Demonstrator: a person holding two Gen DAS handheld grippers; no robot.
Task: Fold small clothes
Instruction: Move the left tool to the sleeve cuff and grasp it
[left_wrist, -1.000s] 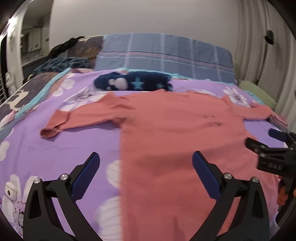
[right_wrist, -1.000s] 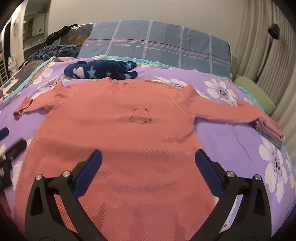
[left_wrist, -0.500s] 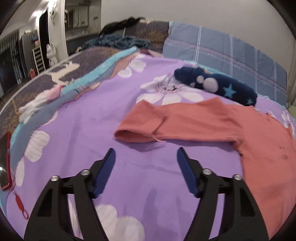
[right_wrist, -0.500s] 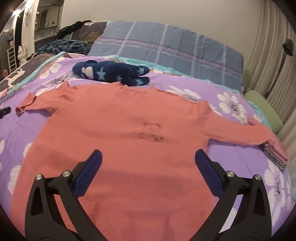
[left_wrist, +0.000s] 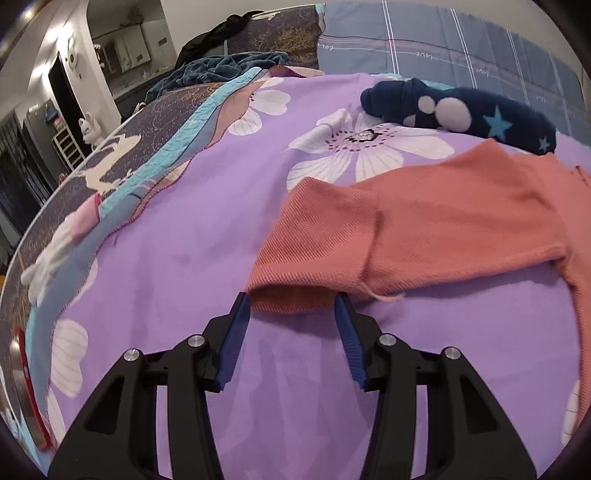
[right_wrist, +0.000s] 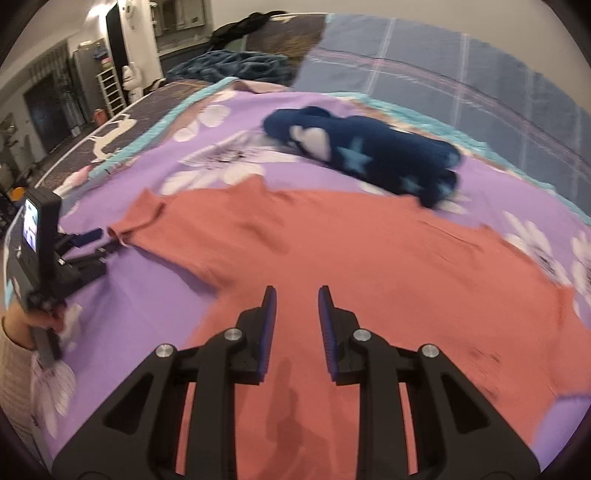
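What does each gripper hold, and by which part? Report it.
Nothing is gripped yet. The left gripper has its closing jaws either side of the sweater cuff. The right gripper is closing above the sweater body.

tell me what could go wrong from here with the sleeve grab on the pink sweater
1. The left hand-held gripper is closing with the sleeve cuff just at its pad tips, so it may catch only the top layer or slip off.
2. A loose thread hangs by the cuff and could snag.
3. The right hand-held gripper is closing over the flat sweater body and could bunch the fabric, or pinch the purple bedspread.
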